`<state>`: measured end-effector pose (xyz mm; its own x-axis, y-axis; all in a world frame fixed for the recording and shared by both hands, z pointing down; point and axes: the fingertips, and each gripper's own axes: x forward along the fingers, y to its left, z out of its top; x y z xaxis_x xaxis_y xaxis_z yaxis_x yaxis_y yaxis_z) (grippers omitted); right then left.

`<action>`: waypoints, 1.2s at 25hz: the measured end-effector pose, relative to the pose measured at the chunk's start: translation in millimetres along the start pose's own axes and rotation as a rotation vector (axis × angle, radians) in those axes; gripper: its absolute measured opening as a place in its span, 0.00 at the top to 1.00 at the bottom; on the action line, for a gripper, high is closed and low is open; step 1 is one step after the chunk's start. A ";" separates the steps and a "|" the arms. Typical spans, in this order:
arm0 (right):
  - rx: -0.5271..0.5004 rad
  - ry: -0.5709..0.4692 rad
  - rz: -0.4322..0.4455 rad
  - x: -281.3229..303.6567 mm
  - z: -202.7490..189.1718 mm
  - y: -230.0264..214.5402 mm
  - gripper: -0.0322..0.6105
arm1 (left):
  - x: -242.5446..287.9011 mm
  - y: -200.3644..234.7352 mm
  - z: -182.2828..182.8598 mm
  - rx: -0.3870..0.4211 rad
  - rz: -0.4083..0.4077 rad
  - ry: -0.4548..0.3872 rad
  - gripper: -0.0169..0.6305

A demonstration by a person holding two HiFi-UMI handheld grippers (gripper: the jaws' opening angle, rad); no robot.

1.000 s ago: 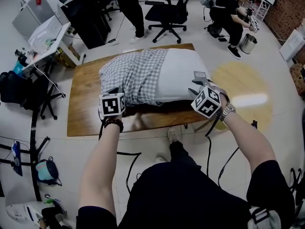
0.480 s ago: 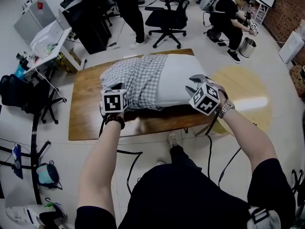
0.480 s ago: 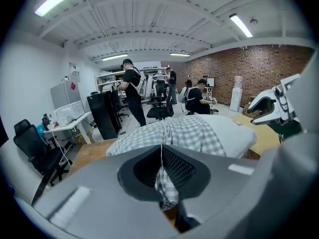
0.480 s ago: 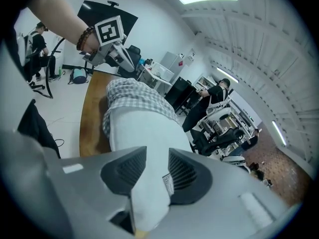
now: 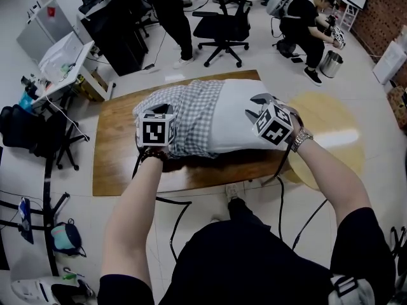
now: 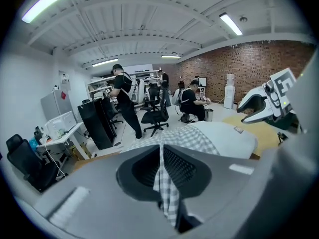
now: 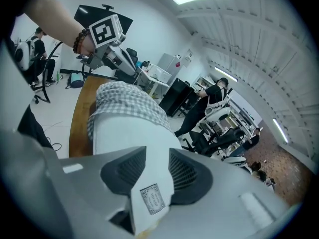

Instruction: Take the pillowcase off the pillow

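Note:
A white pillow lies on the wooden table, its left half inside a grey checked pillowcase. My left gripper is shut on a fold of the pillowcase at its near left end. Its jaws have just eased open a little, and the cloth is still pinched between them. At the near right, my right gripper is shut on the bare pillow corner that bears a small label. Both grippers hold the pillow's near edge raised off the table.
A black office chair stands beyond the table. Behind it are people, a black cabinet and a metal bin. A cluttered desk is at the far left. Cables hang under the table's near edge.
Both grippers have risen and moved away from me, and the pillow's near edge has lifted with them. Each still grips the same thing.

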<state>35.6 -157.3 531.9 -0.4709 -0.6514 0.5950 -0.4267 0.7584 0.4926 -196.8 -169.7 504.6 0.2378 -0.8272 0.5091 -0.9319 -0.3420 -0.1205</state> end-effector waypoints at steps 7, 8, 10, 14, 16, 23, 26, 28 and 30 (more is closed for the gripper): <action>0.014 0.004 0.021 23.5 6.2 -40.2 0.72 | 36.4 -4.5 37.9 0.052 -0.041 0.011 0.91; 0.018 0.004 0.026 27.8 6.7 -47.0 0.72 | 42.2 -4.7 45.3 0.061 -0.048 0.009 0.91; 0.027 0.006 0.036 37.6 8.1 -60.0 0.71 | 54.2 -3.8 57.8 0.073 -0.061 0.012 0.90; 0.040 0.013 0.059 58.3 8.2 -78.6 0.71 | 78.1 -2.2 71.9 0.082 -0.088 0.031 0.89; 0.045 0.014 0.068 69.1 7.8 -90.2 0.70 | 92.5 -2.2 79.5 0.090 -0.103 0.040 0.89; 0.062 0.016 0.111 105.9 13.5 -131.0 0.69 | 141.6 -1.0 107.9 0.110 -0.172 0.086 0.84; 0.081 0.007 0.139 121.7 9.1 -143.6 0.68 | 162.7 -8.3 115.9 0.121 -0.216 0.109 0.82; 0.096 0.002 0.164 135.0 8.5 -153.3 0.68 | 177.1 -10.4 124.1 0.127 -0.246 0.125 0.80; 0.099 0.006 0.186 147.8 8.9 -163.4 0.67 | 192.0 -10.9 131.1 0.131 -0.276 0.145 0.78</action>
<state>28.9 -377.8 533.7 -0.5441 -0.5000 0.6737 -0.4066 0.8596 0.3095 -105.0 -383.3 491.9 0.4261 -0.6263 0.6528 -0.7925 -0.6064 -0.0645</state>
